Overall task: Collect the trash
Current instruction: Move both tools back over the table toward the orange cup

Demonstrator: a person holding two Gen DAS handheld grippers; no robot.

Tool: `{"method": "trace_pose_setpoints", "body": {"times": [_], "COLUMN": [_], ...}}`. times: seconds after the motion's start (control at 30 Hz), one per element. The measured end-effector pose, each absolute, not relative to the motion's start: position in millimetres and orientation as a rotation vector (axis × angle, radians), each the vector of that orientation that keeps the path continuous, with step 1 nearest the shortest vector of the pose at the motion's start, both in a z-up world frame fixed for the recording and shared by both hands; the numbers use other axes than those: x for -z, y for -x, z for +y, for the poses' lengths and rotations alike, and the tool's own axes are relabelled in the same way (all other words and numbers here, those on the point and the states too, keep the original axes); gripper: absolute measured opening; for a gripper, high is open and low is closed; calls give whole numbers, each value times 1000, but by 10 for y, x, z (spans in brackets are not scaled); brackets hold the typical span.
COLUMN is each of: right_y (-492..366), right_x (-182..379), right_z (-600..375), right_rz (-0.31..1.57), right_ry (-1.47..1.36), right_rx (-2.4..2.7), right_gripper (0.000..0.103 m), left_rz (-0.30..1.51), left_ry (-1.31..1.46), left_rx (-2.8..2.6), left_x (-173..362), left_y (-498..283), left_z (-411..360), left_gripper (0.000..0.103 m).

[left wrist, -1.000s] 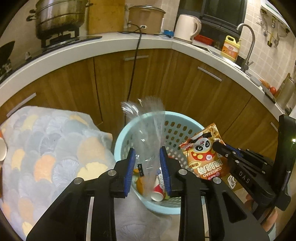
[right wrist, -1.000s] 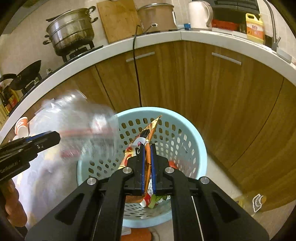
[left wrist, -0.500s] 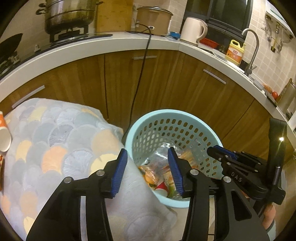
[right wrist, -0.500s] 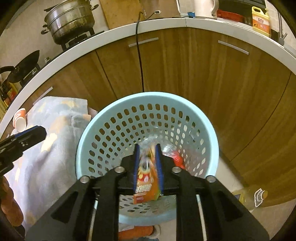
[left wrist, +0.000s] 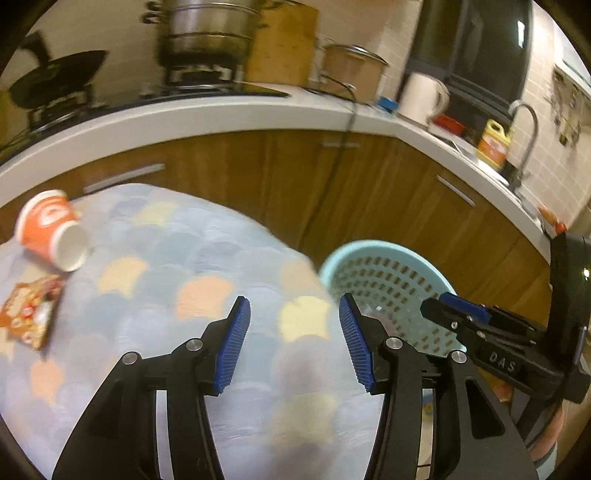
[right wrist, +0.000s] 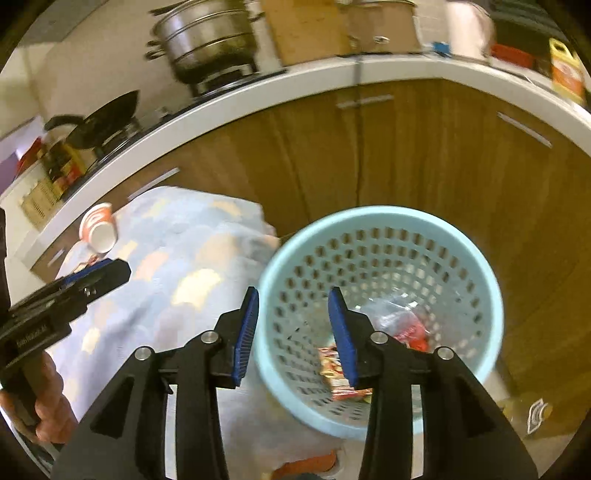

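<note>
A light-blue perforated basket (right wrist: 491, 295) (left wrist: 369, 251) stands on the floor by the cabinets, holding a clear plastic bag (right wrist: 391, 310) and a snack packet (right wrist: 334, 373). My right gripper (right wrist: 293, 332) hangs over the basket's left rim, its jaws opening with nothing between them. My left gripper (left wrist: 293, 339) is over the patterned cloth (left wrist: 166, 280), jaws opening and empty. On the cloth lie an orange paper cup (left wrist: 51, 229) (right wrist: 98, 229) on its side and a snack wrapper (left wrist: 27, 314). The right gripper (left wrist: 458, 314) shows at the right of the left wrist view; the left gripper (right wrist: 92, 277) shows at the left of the right wrist view.
Wooden cabinets (right wrist: 406, 147) under a white counter (left wrist: 184, 122) curve behind the basket. On the counter are a steel pot (left wrist: 207, 33), a wok (right wrist: 107, 118), a kettle (left wrist: 421, 96) and a yellow bottle (left wrist: 493, 144). A bottle (right wrist: 532, 410) lies on the floor at right.
The plastic bag left my left gripper and the snack packet left my right one; both now lie in the basket. Both grippers opened and swung left, toward the cloth.
</note>
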State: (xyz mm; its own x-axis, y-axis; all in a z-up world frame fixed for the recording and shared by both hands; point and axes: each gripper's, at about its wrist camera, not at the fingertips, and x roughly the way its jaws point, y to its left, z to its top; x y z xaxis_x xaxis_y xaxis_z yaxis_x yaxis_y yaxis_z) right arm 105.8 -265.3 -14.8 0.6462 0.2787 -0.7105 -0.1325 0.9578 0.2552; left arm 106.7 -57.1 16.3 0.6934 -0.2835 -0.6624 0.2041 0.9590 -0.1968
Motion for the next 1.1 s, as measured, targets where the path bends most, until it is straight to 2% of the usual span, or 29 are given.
{"method": "trace_pose_setpoints", "body": {"times": [0.33,0.47,0.73,1.1], "right_y": [-1052,-1075,-1153,-1275], "right_x": [-186,-170,-23,-199], "right_z": [-1660,-1124,-592,-281], "right_rz": [804,796,847,843], "right_ry": [-65,4,54,114], "right_rx": [-402,-460,-530,-587], "right_gripper": [38,39,39,39], "left_rz": [710,747,829,845], "left_ry": [205,121,-44,106], "left_rx": [-27,-156,-279,-352], "left_x": [-224,-110,198,116], "left_y": [-810,-842,-1040,-768], "left_z": [644,962,1154,2055], "left_gripper": [54,60,60,60]}}
